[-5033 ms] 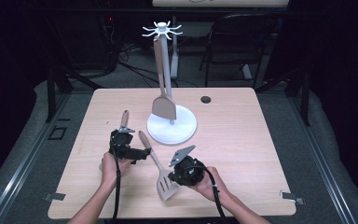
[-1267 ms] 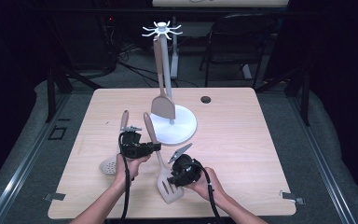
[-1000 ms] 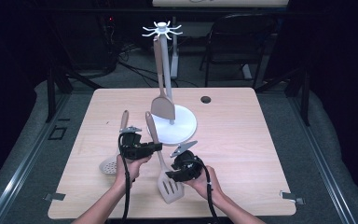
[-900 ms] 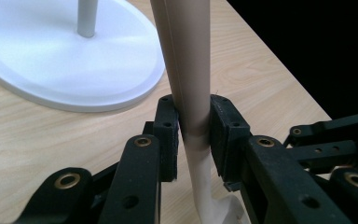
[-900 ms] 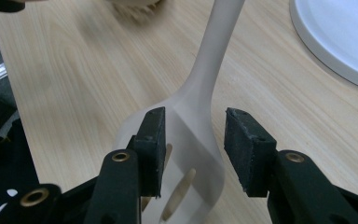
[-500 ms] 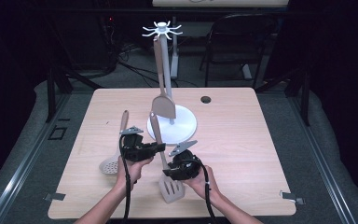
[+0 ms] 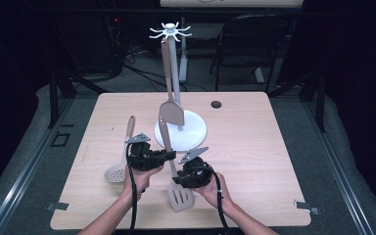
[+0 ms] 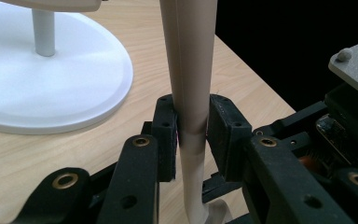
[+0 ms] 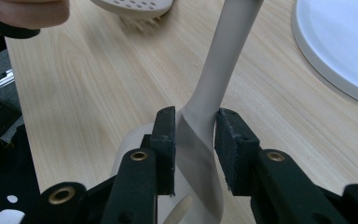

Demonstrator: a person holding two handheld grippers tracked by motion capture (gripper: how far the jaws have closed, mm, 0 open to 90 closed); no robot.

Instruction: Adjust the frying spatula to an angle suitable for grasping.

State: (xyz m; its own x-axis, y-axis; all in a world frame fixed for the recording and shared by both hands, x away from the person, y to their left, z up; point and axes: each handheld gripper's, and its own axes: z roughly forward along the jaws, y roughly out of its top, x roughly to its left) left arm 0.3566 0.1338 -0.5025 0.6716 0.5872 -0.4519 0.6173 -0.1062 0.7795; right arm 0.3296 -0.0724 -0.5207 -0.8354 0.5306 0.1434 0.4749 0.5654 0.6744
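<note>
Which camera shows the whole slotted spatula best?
The high view: the slotted spatula appears entire, blade near the table's front edge, handle angled toward the white stand. The left gripper view gives just its clamped handle; the right gripper view just its neck.

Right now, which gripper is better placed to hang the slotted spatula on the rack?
Probably left: the left gripper clamps the slotted spatula on its handle, nearer the rack; the right gripper holds the neck.

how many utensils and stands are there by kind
slotted turners: 1, held by the left gripper and right gripper
solid turners: 1, hanging on the stand
skimmer spoons: 1, lying on the table
white stands: 1
total: 4
</note>
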